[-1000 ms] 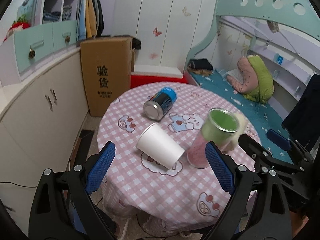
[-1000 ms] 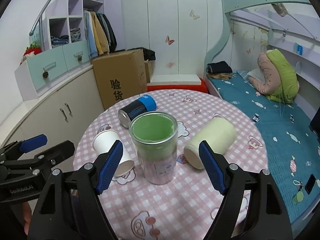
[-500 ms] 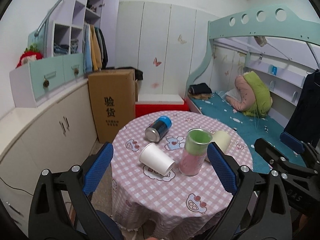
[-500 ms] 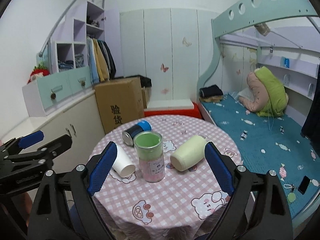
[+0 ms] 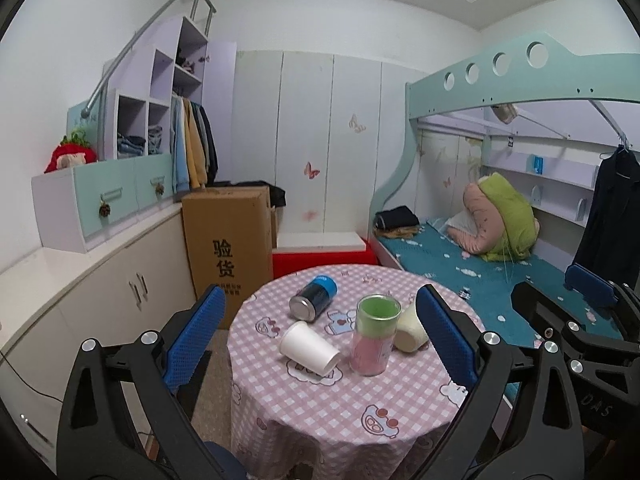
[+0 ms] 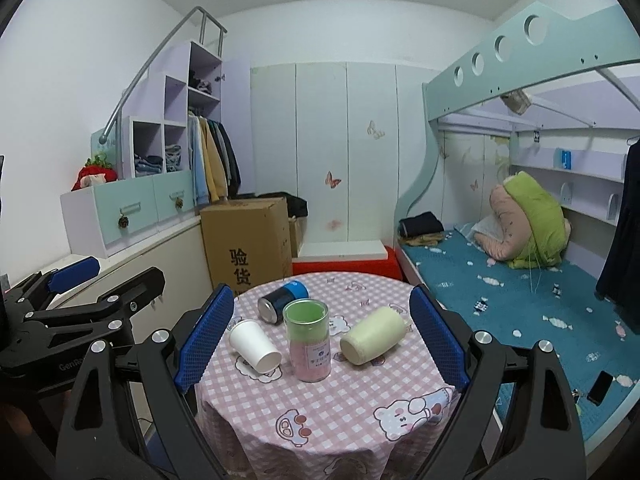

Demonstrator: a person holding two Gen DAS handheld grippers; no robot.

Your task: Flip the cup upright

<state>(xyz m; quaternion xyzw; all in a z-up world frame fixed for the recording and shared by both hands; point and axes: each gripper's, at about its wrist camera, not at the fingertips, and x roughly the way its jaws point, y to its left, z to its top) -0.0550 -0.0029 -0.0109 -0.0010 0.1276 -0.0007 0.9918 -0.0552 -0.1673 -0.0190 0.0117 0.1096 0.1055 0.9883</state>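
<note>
We have pulled both claws, left (image 5: 318, 338) and right (image 6: 322, 334), back from the table (image 6: 320, 412); both gape wide, empty; green cup (image 6: 307, 346) stands upright at frame center.

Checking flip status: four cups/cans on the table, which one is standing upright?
The clear pink-and-green tumbler, mid-table, mouth up. The white paper cup, the cream cup and the blue-capped dark can all lie on their sides.

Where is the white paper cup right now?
The white paper cup lies on its side on the table's left part, just left of the upright green-and-pink cup, in both views.
</note>
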